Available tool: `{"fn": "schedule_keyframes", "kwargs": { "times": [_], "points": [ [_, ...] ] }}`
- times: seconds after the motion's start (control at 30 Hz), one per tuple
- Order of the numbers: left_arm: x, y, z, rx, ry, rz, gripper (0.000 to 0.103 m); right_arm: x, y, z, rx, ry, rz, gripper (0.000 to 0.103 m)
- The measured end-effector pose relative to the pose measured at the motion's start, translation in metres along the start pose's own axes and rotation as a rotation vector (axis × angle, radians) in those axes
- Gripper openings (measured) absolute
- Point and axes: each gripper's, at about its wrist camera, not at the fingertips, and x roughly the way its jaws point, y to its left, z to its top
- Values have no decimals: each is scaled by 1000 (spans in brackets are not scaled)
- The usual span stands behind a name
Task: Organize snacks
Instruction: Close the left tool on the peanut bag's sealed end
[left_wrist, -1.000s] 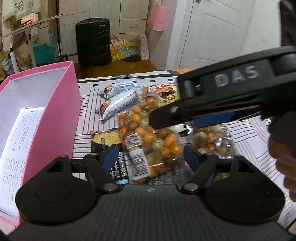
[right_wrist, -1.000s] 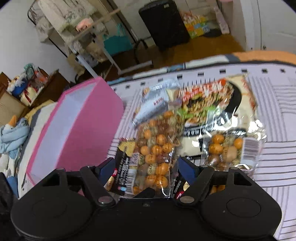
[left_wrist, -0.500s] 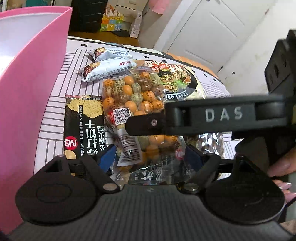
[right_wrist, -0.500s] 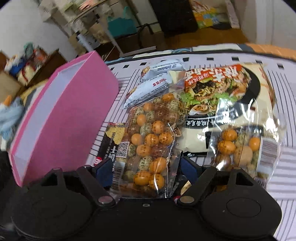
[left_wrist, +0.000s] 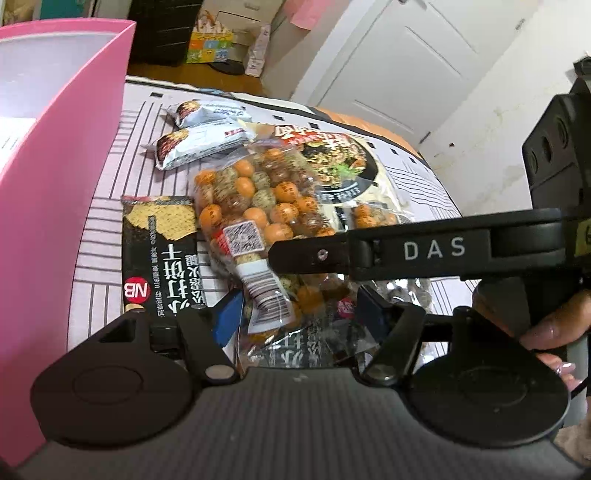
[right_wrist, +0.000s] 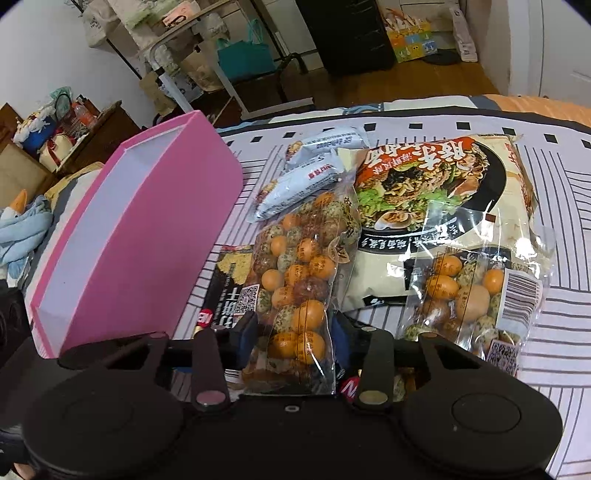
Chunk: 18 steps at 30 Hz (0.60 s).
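Both pairs of jaws have just been closing since half a second ago, and the same clear bag of coated nuts (right_wrist: 295, 280) lies between each pair. In the right wrist view my right gripper (right_wrist: 291, 332) has drawn in narrow, its blue pads pressed against the two sides of the bag's near end, so I take this as a grip. My left gripper (left_wrist: 295, 310) stands about half open around the barcode end of the same bag (left_wrist: 258, 229); whether its pads touch the film I cannot tell, since the crinkled plastic hides the contact.

The bag lies lengthwise on the striped bedspread (right_wrist: 554, 325), partly over a black cracker packet (left_wrist: 159, 251) and against the edge of a large noodle pack (right_wrist: 436, 206). Two small white snack packets (left_wrist: 199, 144) sit beyond it, toward the far edge of the bedspread. A second, shorter bag of nuts (right_wrist: 472, 295) rests on the noodle pack's near corner.

A pink box (right_wrist: 147, 236), open on top, stands just beside the pile at the bedspread's left edge, presumably as the destination. Gripping the bag by its near end should let it hang free of the packets beneath once lifted. Risk: the loose nuts may shift and the slick film may slip.

A hand (left_wrist: 546, 332) holds the right tool's handle.
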Motion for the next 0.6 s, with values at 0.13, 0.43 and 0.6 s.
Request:
{"fn": "schedule_keyframes", "kwargs": {
  "times": [0.13,0.43,0.6],
  "points": [
    [-10,-3,1,0,1,-19,66,-15,6,-4,-11,-16,10,42],
    [-38,-29,-3,100,-39,-19,66,-49,19,-12,-42,-64,5,41],
    [-52,-32,-3,113,-59,-41,66,-62,28,-16,-78,-98,-12,43]
  ]
}}
